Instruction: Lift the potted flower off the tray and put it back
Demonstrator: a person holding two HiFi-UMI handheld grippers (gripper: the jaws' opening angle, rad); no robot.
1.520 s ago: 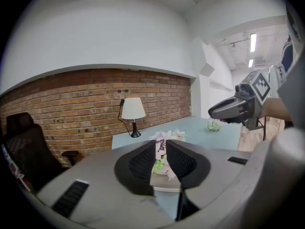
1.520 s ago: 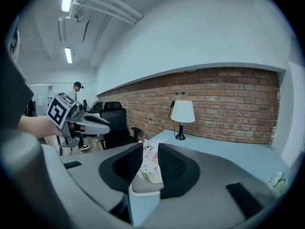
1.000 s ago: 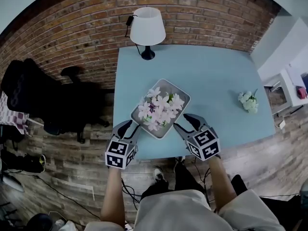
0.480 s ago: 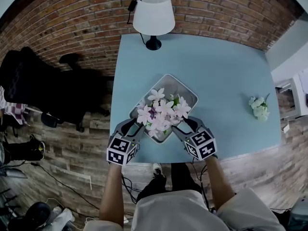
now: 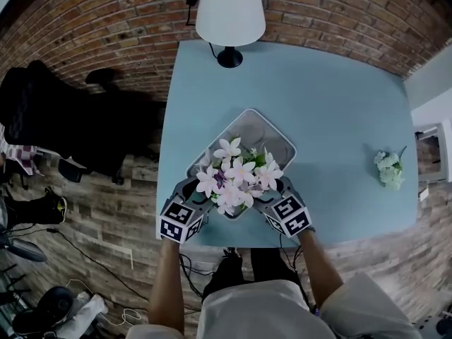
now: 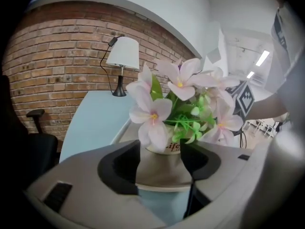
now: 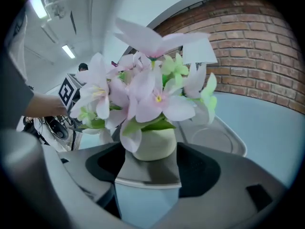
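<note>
The potted flower (image 5: pixel 236 179) stands in the near end of the grey tray (image 5: pixel 263 128), just below the middle of the head view, its pale pink blooms spreading over the tray's lower corner. The tray lies slantwise on the light blue surface (image 5: pixel 325 97). The left gripper (image 5: pixel 196 195) sits at the pot's left and the right gripper (image 5: pixel 272 193) at its right, both angled down toward it. Each gripper's jaws have just been opening and stand wide. In each gripper view the pale pot and the tray's rim show in the gap at the jaw tips, and the dark pads stand clear of the pot's sides. A white-shaded lamp (image 5: pixel 229 14) stands at the top edge of the surface against the brick wall, and a small bunch of white flowers (image 5: pixel 388 168) lies well apart at the right.
</note>
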